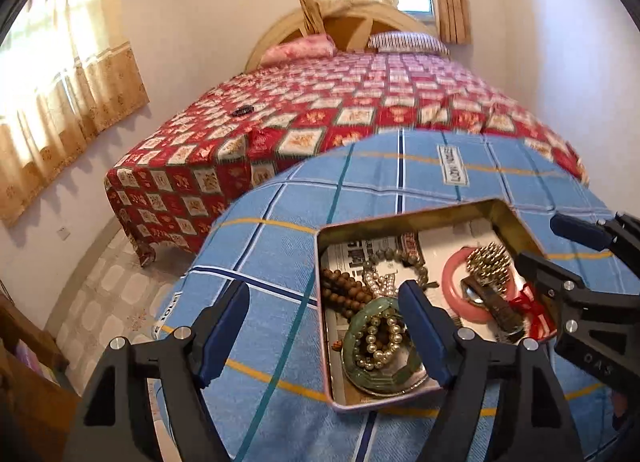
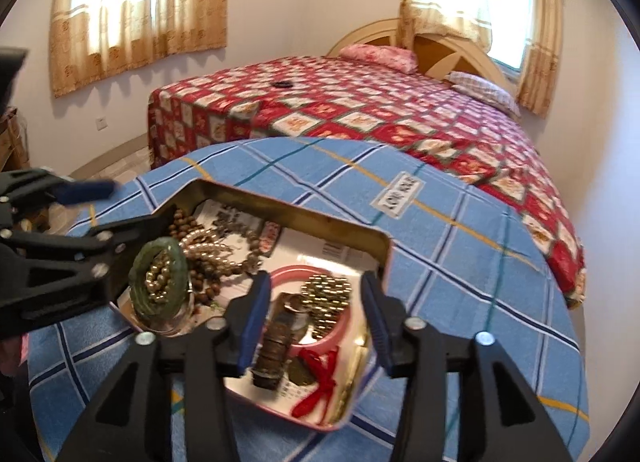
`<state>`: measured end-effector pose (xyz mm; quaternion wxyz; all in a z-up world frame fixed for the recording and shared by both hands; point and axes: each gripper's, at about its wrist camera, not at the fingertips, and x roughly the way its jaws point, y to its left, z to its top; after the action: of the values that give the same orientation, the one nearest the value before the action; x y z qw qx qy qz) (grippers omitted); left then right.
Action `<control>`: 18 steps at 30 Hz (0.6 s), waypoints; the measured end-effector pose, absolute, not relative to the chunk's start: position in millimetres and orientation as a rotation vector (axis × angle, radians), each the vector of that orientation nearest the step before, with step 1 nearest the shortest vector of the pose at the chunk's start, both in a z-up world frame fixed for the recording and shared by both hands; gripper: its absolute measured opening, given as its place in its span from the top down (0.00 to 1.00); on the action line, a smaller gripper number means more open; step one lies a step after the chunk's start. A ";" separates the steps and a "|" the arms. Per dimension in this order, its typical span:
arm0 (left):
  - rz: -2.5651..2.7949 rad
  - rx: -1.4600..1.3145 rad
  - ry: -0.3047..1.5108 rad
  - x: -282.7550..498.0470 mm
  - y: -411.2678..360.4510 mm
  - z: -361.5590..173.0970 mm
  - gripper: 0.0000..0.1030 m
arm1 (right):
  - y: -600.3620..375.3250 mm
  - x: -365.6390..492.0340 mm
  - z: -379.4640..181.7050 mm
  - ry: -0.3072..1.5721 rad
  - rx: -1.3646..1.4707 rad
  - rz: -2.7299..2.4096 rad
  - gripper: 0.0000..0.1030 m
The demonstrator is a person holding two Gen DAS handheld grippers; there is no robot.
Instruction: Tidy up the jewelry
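Note:
An open metal tin [image 1: 516,218] [image 2: 384,250] sits on a blue plaid cloth and holds jewelry. Inside are a green jade bangle [image 1: 404,376] [image 2: 138,262] with a pearl bracelet [image 1: 380,342] in it, brown wooden beads [image 1: 340,290] [image 2: 208,274], a pink bangle [image 1: 454,286] [image 2: 340,326], a gold bead cluster [image 1: 488,262] [image 2: 328,298], a dark cylindrical stack [image 2: 272,350] and a red knotted cord [image 1: 532,310] [image 2: 320,382]. My left gripper [image 1: 324,334] is open over the tin's left edge, holding nothing. My right gripper [image 2: 316,326] is open above the pink bangle and the cylindrical stack.
The blue plaid cloth [image 1: 400,182] [image 2: 460,262] covers a raised surface. Behind it stands a bed with a red patterned cover [image 1: 340,102] [image 2: 380,102] and a small dark object [image 1: 242,112]. Tiled floor [image 1: 108,282] lies to the left. Curtained windows line the walls.

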<state>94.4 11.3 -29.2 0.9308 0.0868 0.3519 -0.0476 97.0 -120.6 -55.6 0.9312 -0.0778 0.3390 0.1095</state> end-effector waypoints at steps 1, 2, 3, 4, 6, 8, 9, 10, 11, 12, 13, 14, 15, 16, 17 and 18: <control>-0.097 0.168 0.721 92.3 14.7 -27.4 0.25 | -123.4 94.5 -53.8 0.688 -0.150 0.218 0.45; -0.091 0.163 0.716 89.2 16.9 -25.3 0.25 | -124.5 94.2 -52.8 0.687 -0.147 0.214 0.45; -0.089 0.165 0.711 86.8 17.8 -23.7 0.25 | -125.7 92.6 -51.9 0.685 -0.144 0.209 0.45; -0.087 0.169 0.706 84.2 18.5 -22.1 0.25 | -126.5 90.8 -51.3 0.682 -0.142 0.207 0.45; -0.083 0.169 0.704 79.3 19.9 -20.5 0.25 | -127.4 87.2 -50.6 0.677 -0.142 0.201 0.42; -0.089 0.169 0.701 74.0 20.7 -19.6 0.25 | -127.9 83.4 -50.1 0.674 -0.139 0.202 0.41; -0.086 0.171 0.701 72.4 20.4 -19.6 0.25 | -128.0 82.2 -49.8 0.674 -0.138 0.202 0.41; -0.085 0.171 0.701 70.7 20.5 -19.5 0.25 | -128.1 80.5 -49.5 0.674 -0.137 0.203 0.41; -0.087 0.168 0.702 69.4 20.6 -19.6 0.25 | -128.3 79.5 -48.8 0.672 -0.136 0.203 0.41; -0.086 0.168 0.703 68.4 20.5 -19.8 0.25 | -128.2 78.1 -48.0 0.670 -0.136 0.202 0.41; -0.082 0.170 0.703 67.5 20.4 -20.2 0.25 | -128.4 77.3 -47.5 0.668 -0.135 0.202 0.41; -0.081 0.169 0.703 66.6 20.6 -20.4 0.25 | -128.4 76.2 -46.8 0.665 -0.135 0.202 0.40; -0.082 0.167 0.703 66.0 20.9 -20.5 0.25 | -128.4 75.2 -46.0 0.663 -0.135 0.201 0.39; -0.082 0.165 0.703 65.4 21.1 -20.6 0.25 | -129.2 74.4 -45.6 0.661 -0.134 0.200 0.39; -0.080 0.165 0.705 64.8 21.2 -21.0 0.25 | -130.0 73.4 -45.4 0.661 -0.132 0.199 0.39; -0.081 0.164 0.705 64.3 21.2 -21.3 0.25 | -130.5 72.6 -45.0 0.660 -0.129 0.199 0.39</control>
<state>64.3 21.2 -21.3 0.9344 0.0802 0.3448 -0.0395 72.6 -130.5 -45.0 0.9391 -0.0634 0.3234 0.0973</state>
